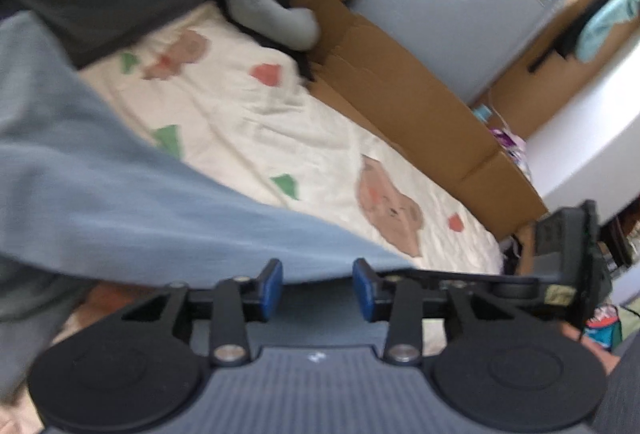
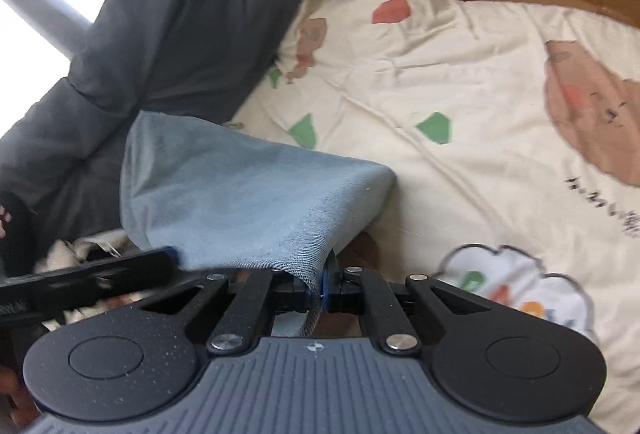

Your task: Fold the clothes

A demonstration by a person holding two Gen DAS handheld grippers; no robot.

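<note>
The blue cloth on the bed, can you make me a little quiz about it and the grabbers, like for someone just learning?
1. True or false: the right gripper is shut on the edge of the blue cloth.
2. What is between the blue pads of the left gripper?
A. a fold of cloth
B. a toy
C. nothing, they stand apart
3. Fill in: the cloth lies on a cream bed sheet printed with brown ______ and red and green shapes.

Key
1. True: the hem is pinched between the closed pads.
2. C: the cloth edge lies just beyond the open pads.
3. Bears.
</note>
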